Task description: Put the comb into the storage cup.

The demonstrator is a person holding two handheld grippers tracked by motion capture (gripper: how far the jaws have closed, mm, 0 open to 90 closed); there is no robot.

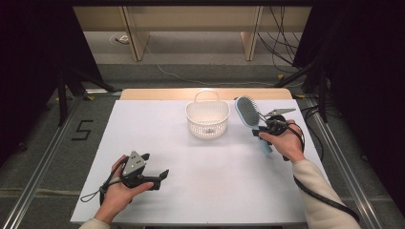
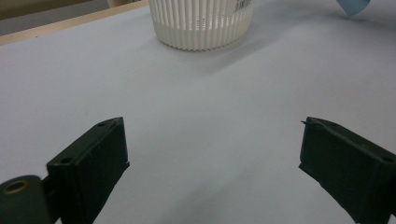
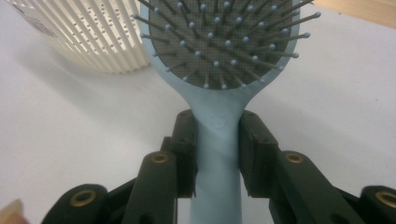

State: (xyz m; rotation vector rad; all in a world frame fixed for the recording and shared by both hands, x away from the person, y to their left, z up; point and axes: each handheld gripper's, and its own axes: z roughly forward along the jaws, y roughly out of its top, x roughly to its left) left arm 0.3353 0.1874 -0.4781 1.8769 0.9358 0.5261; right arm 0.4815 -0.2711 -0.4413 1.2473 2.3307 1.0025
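Your right gripper has its fingers closed on the neck of a light blue plastic paddle hairbrush with a grey bristle pad. In the right gripper view the two black pads press on either side of the blue handle just below the head, and the handle runs down between them toward you. In the high view the hairbrush sits at the right side of the white bench, head pointing away from you and slightly left, bristles facing up and toward the camera, with the handle end reaching down under your right hand. The brush head is just beside the right rim of a white slotted plastic basket with a hoop handle, which stands upright near the far middle of the bench; whether the brush touches the bench, I cannot tell.

Your left gripper is near the front left of the bench, well apart from the basket and the brush. Its fingers stand wide open with nothing between them, and the left gripper view looks across bare white surface toward the base of the basket.
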